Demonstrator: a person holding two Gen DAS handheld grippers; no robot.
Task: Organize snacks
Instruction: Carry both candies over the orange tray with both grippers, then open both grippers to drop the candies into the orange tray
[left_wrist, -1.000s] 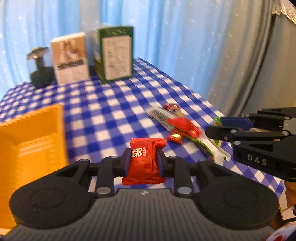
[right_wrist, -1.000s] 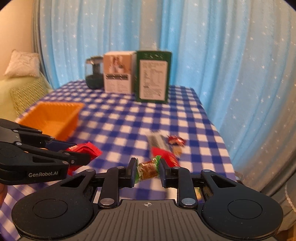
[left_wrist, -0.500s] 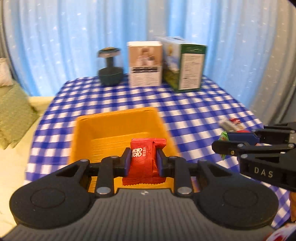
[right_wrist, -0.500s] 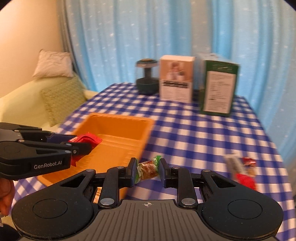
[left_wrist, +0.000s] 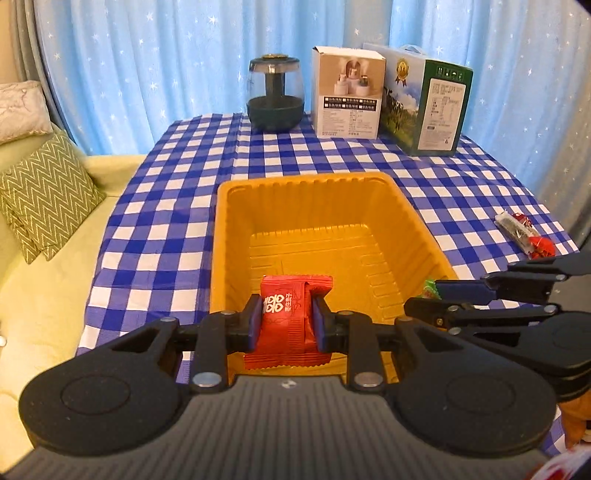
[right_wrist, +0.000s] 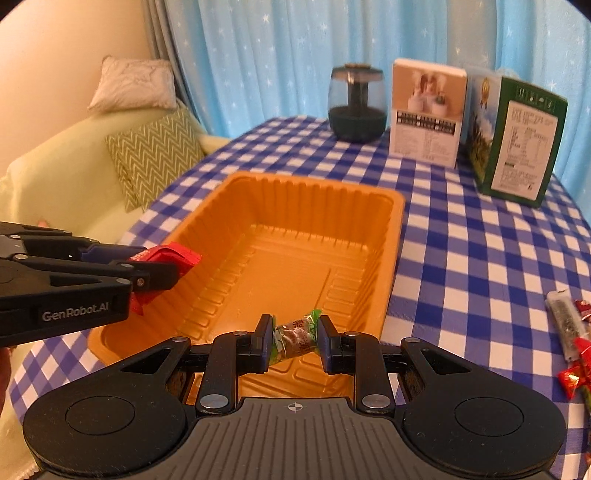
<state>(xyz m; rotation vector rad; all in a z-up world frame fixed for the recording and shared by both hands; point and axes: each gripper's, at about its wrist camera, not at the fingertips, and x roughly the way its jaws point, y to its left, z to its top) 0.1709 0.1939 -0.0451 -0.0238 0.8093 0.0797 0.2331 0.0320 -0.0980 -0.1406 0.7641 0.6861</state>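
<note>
My left gripper (left_wrist: 287, 317) is shut on a red snack packet (left_wrist: 291, 325) and holds it over the near end of the orange tray (left_wrist: 317, 192). My right gripper (right_wrist: 293, 338) is shut on a small green-ended wrapped candy (right_wrist: 295, 334), also above the tray's near edge (right_wrist: 391, 266). The tray looks empty inside. The left gripper with the red packet (right_wrist: 166, 258) shows at the left of the right wrist view. The right gripper's fingers (left_wrist: 480, 295) show at the right of the left wrist view. Loose snacks (left_wrist: 524, 232) lie on the cloth right of the tray.
A blue checked tablecloth (left_wrist: 177, 221) covers the table. At the back stand a dark glass jar (left_wrist: 275, 98), a white box (left_wrist: 347, 98) and a green box (left_wrist: 432, 107). A sofa with a zigzag cushion (left_wrist: 44, 192) is to the left. More wrapped snacks (right_wrist: 569, 339) lie right.
Both grippers have swung left from the snack pile to over the orange tray, each still holding its snack. The tray now sits directly ahead in both views.
</note>
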